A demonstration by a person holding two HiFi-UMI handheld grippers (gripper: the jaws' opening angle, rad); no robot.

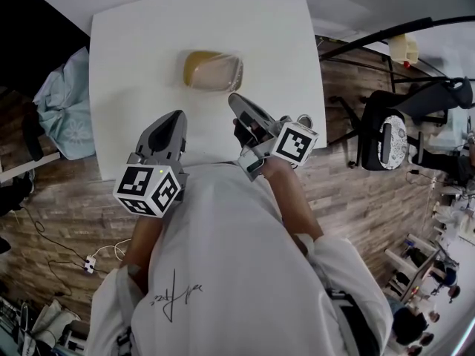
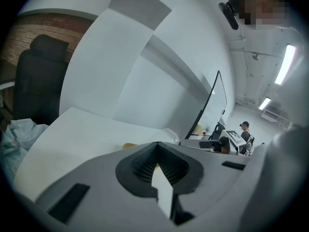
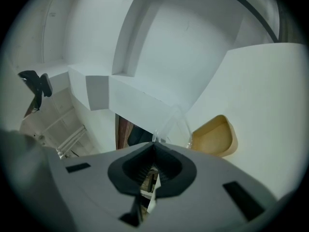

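left gripper [image 1: 177,116] and right gripper [image 1: 234,99] are held short of the tan tray [image 1: 213,70], jaws closed on nothing, tray seemingly kept within reach.

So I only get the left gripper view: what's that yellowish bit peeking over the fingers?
Observer: A tan tray with a clear plastic cover, lying on the white table; the head view shows it whole.
Operator: And where's the other gripper?
Observer: The right gripper points at the tray's near right corner, very close; I can't tell if it touches.
Operator: Is it holding anything?
Observer: No. In the right gripper view its fingers are together, nothing between them.
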